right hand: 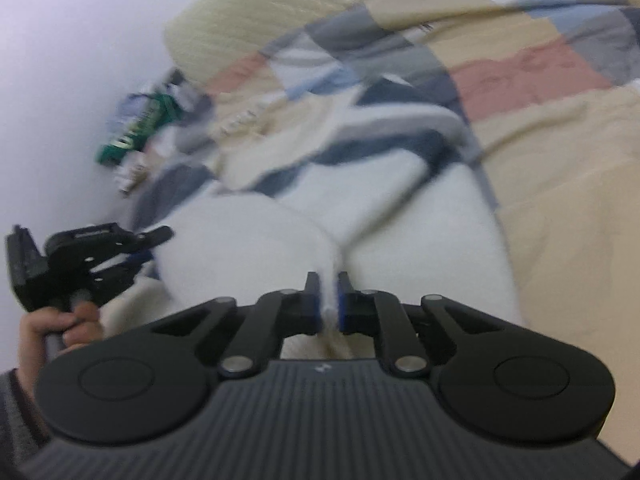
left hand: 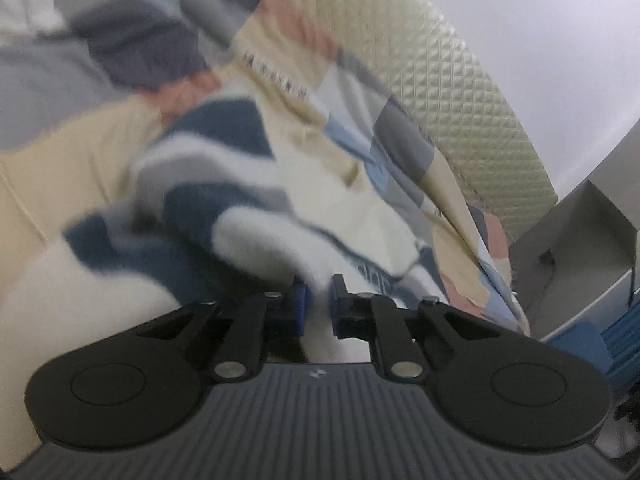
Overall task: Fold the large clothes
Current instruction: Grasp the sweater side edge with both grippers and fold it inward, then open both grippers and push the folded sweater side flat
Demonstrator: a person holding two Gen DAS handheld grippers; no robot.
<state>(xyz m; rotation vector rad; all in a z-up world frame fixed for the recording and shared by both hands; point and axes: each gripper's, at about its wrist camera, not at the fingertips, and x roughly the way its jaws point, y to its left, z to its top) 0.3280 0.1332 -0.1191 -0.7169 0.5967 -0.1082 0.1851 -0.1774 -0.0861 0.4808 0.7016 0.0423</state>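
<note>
A white knit sweater with navy and grey stripes lies bunched on the bed. In the left wrist view my left gripper is shut on a fold of its white fabric, which fills the gap between the blue pads. In the right wrist view the sweater spreads ahead, stripes at its far end, and my right gripper is shut on a thin white ridge of it. The left gripper also shows there at the sweater's left edge, held by a hand. Both views are blurred.
A patchwork quilt in beige, pink, blue and grey covers the bed. A cream quilted headboard or cushion runs behind it. Grey clothes lie at the far left. Green packets and clutter sit by the wall; a grey box stands right.
</note>
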